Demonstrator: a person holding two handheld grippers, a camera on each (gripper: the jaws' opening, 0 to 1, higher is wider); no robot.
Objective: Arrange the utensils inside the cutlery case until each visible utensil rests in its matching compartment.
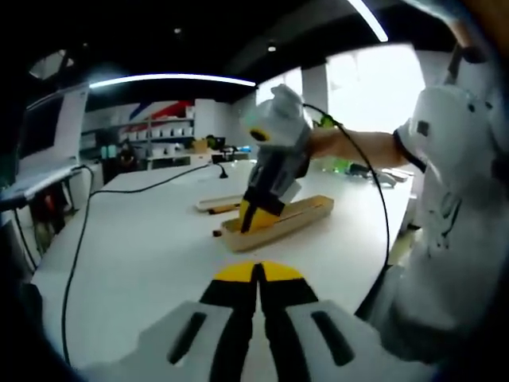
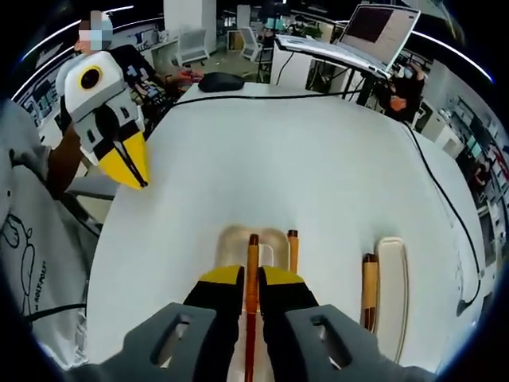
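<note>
A light wooden cutlery case lies on the white table. My right gripper dips into its near end. In the right gripper view, my right gripper is shut on a long wooden-handled utensil that lies along the case. A second wooden handle lies just right of it in the case. A third wooden-handled utensil rests beside a pale oblong lid to the right. My left gripper hovers shut and empty in front of the case, its yellow tip together.
The lid lies behind the case. A black cable runs across the table's left side. A laptop and a black mouse sit at the far edge. A person in a white shirt stands at the table's right edge.
</note>
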